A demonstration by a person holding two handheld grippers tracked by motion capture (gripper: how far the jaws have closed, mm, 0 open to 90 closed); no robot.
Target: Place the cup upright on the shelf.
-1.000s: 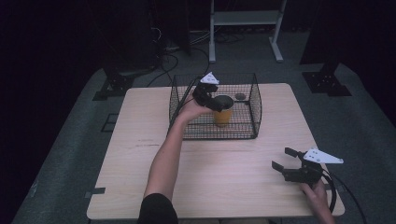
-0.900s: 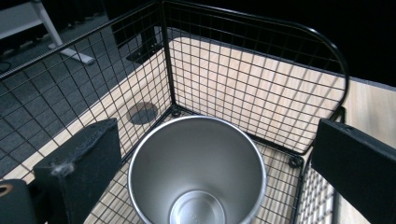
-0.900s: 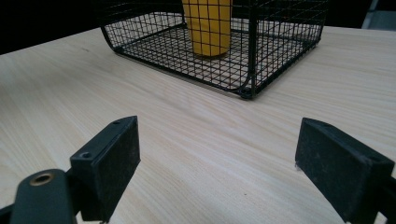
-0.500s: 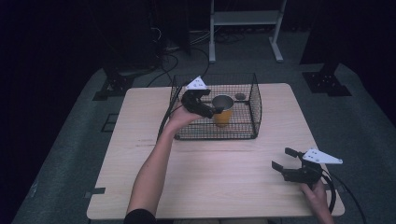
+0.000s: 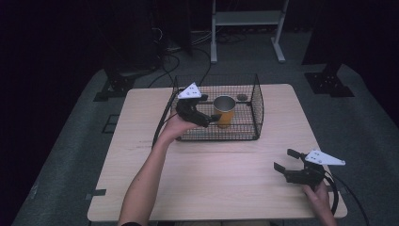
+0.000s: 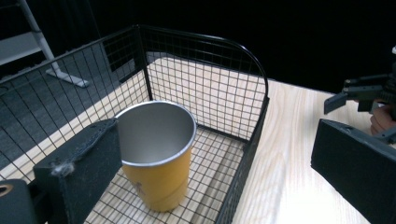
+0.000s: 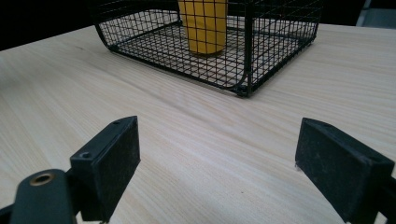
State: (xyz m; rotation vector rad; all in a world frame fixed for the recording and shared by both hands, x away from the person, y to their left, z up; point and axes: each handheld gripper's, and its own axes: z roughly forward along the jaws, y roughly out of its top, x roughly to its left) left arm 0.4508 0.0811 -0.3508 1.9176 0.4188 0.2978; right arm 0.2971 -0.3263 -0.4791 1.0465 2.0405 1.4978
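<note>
Inside the wire basket (image 5: 258,109) at the far middle of the table (image 5: 216,188), the yellow cup (image 5: 224,111) stands upright on the mesh floor, steel-lined mouth up and empty. Left claw (image 5: 210,119) sits at the basket's left side, jaws spread wide and holding nothing; in the left gripper view 1 pad is just beside the cup's rim, the other well out over bare table, so nothing is clamped. Whether that near pad touches the cup I can't tell. My read: placing the cup in the basket looks done, since it stands on its own with no grip on it. What's left is pulling the left claw clear of the basket wall without knocking the cup. Right claw (image 5: 287,161) is parked at the near right edge of the table, jaws also wide apart and empty, aimed at the basket from well away. 1 small dark round item (image 5: 242,97) lies in the basket's far corner behind the cup, too small to identify. Obstacles: the basket's wire walls and rim around the left claw, and the cup itself right next to the pad. Beyond the table stands a white metal frame (image 5: 244,19) on the floor, with cables nearby.
</note>
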